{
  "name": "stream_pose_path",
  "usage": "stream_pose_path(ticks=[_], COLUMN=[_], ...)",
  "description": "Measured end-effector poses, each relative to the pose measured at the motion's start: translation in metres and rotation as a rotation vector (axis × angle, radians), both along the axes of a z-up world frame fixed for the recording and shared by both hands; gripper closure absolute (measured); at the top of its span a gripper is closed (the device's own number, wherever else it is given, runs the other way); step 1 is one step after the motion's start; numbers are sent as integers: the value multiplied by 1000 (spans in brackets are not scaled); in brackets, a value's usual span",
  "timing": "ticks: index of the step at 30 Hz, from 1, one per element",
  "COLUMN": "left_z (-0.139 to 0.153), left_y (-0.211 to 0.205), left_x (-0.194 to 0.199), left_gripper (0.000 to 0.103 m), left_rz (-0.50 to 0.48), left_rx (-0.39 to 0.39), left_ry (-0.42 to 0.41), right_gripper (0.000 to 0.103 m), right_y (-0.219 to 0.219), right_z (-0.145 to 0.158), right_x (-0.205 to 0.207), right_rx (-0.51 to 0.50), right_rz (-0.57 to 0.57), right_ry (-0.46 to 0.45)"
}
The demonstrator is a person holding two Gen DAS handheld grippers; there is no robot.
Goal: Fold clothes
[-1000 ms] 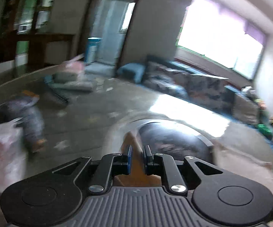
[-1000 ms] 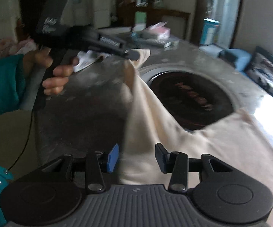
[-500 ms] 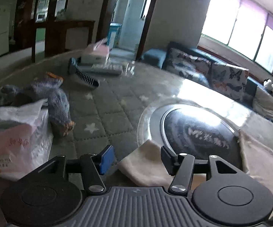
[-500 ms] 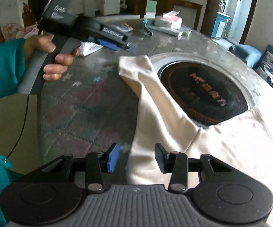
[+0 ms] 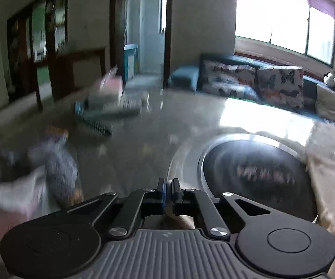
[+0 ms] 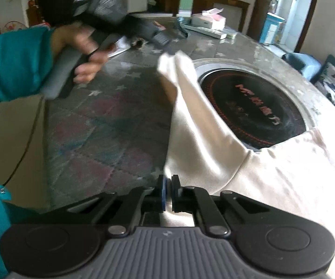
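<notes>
A cream long-sleeved garment [image 6: 272, 174] lies on the grey table [image 6: 102, 125], partly over the round black hob [image 6: 253, 107]. One sleeve [image 6: 190, 97] runs away from me, and its end is raised off the table. My right gripper [image 6: 167, 183] is shut on the garment's near edge at the base of that sleeve. In the left wrist view, my left gripper [image 5: 167, 186] is shut, with a bit of cream cloth [image 5: 174, 222] showing just behind its fingers. The view is blurred. More of the garment [image 5: 330, 174] lies at the right.
A person's hand [image 6: 81, 46] in a teal sleeve [image 6: 11, 65] holds the left gripper's handle at upper left. On the far side of the table sit a tissue box [image 6: 209, 19], a grey knitted toy [image 5: 60, 162] and a plastic bag [image 5: 9, 193]. A sofa [image 5: 260, 81] stands behind.
Both grippers were open half a second ago and have shut. The sleeve end has come up off the table with the left gripper. The left view has become blurred.
</notes>
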State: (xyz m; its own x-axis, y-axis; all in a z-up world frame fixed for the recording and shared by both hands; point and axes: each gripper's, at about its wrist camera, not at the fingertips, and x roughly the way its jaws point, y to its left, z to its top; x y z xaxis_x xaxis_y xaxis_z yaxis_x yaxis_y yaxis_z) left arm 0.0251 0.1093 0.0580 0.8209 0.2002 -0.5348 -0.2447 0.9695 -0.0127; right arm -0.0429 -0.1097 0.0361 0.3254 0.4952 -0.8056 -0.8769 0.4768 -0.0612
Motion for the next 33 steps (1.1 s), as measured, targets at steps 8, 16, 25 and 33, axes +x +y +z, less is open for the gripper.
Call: stream_pose_path(ticks=[8, 16, 25, 33], left_z=[-12, -14, 5, -12], left_y=[-13, -4, -94, -175], left_x=[14, 8, -26, -62], left_gripper=[97, 87, 87, 78], left_rz=[-46, 13, -365, -692], left_rx=[86, 38, -53, -7], left_ry=[36, 83, 88, 114], right_gripper=[96, 89, 88, 86], right_y=[0, -29, -99, -135], right_z=[0, 32, 44, 24], right_x=[-5, -2, 11, -10], right_rx=[-8, 65, 13, -38], right_rz=[49, -11, -219, -268], right_ry=[4, -12, -29, 20])
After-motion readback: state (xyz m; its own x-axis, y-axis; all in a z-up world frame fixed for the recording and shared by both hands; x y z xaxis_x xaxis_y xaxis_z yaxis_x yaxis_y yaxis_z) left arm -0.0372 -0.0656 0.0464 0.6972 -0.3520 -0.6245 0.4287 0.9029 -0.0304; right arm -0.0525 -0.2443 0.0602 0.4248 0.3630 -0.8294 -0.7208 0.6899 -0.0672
